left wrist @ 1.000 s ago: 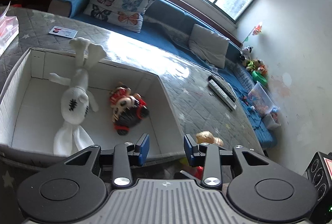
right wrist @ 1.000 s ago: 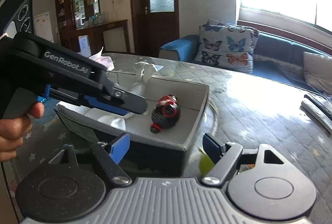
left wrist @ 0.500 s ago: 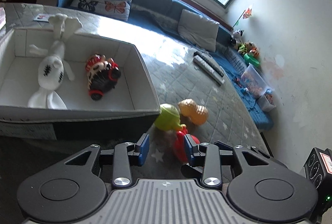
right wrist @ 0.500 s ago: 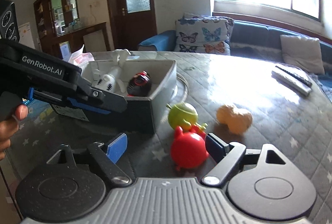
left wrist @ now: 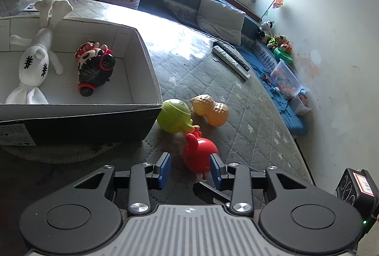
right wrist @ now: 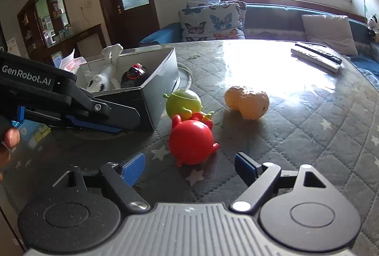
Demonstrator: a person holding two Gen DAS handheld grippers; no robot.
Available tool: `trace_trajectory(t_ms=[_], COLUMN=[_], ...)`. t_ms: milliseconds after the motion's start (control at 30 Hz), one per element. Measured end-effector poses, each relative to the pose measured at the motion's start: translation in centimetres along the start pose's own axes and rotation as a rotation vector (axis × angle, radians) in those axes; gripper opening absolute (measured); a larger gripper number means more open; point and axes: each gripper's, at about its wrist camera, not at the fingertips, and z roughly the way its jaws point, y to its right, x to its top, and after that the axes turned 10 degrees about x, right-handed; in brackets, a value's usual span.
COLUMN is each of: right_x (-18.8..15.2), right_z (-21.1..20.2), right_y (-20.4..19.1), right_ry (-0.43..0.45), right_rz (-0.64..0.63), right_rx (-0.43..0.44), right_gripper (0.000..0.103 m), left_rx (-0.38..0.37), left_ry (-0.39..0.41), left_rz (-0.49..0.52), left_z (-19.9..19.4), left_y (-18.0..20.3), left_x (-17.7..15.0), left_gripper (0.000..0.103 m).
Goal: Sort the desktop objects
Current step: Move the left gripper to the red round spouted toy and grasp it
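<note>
A red round toy (right wrist: pixel 190 142) lies on the quilted table, just beyond my right gripper (right wrist: pixel 189 168), whose jaws stand wide open and clear of it. Behind it sit a green round toy (right wrist: pixel 183 103) and a yellow peanut toy (right wrist: pixel 247 102). My left gripper (left wrist: pixel 190 169) is open and holds nothing; the red toy (left wrist: pixel 200 156) shows just past its fingertips. From the right wrist, the left gripper (right wrist: pixel 125 122) reaches in from the left beside the box, apart from the toy. The white-lined box (left wrist: pixel 142 54) holds a white plush (left wrist: pixel 33 61) and a black-and-red toy (left wrist: pixel 94 66).
Two remote controls (right wrist: pixel 317 58) lie far right on the table. A round mat (left wrist: pixel 59 151) lies under the box. A sofa with a butterfly cushion (right wrist: pixel 210 21) runs behind the table. The table's right edge drops to a blue mat with toy bins (left wrist: pixel 284 76).
Both wrist views have swung away from the box and down toward the three toys on the table. The right jaws have spread wider. The left jaws keep the same gap.
</note>
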Motion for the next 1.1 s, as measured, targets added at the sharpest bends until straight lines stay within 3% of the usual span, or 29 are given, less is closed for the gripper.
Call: trace_trajectory(t_ms=[133,700,1100], right_x=[-0.1,-0.3,0.0], right_z=[0.0,1.0,1.8], right_y=[0.3,0.7,1.3], right_ry=[-0.001,-0.018,-0.016], right_rz=[0.014,0.038,0.059], right_rx=[-0.009,0.009,0.023], right_gripper=[0.090,0.090,0.081], left_rx=[0.004,-0.007,-0.041], left_ry=[-0.009,-0.025,-0.035], left_rz=[0.003,-0.022,-0.062], left_z=[0.4,2.0,3.5], left_y=[0.3,0.7,0.9], left_x=[0.0,0.6,1.4], left_gripper=[0.039,0.039,0.039])
